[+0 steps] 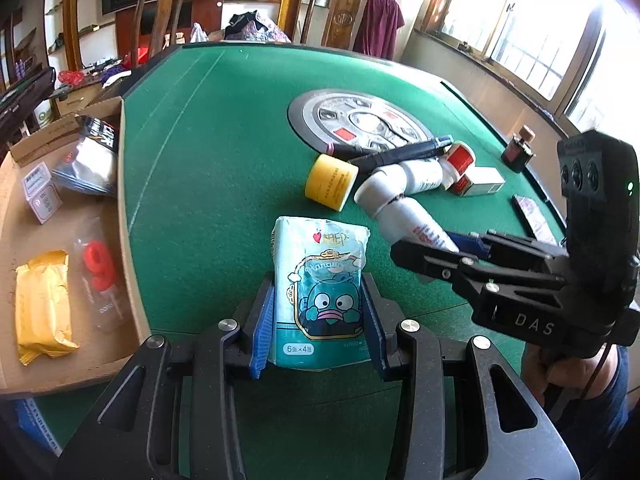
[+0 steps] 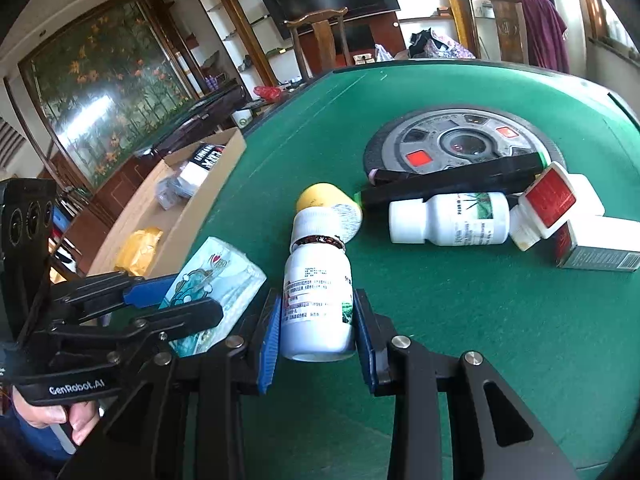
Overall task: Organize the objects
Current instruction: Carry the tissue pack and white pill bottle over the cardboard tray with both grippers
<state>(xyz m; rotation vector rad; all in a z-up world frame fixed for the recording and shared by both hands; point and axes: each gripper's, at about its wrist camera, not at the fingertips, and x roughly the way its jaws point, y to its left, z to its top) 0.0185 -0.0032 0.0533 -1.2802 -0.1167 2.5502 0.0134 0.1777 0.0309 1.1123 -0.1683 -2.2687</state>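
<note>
Gripper [image 1: 318, 312] around tissue pack [image 1: 320, 280]

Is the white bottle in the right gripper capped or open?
Capped: the white bottle wears its white cap, between the right gripper's pads.

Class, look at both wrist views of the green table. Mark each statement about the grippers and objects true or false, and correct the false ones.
1. The left gripper grips a tissue pack. True.
2. The right gripper holds a yellow jar. False: its fingers close around a white bottle; the yellow jar lies on the table.
3. A cardboard box sits beside the table. True.
4. The cardboard box holds nothing. False: it holds a yellow packet, among others.
</note>
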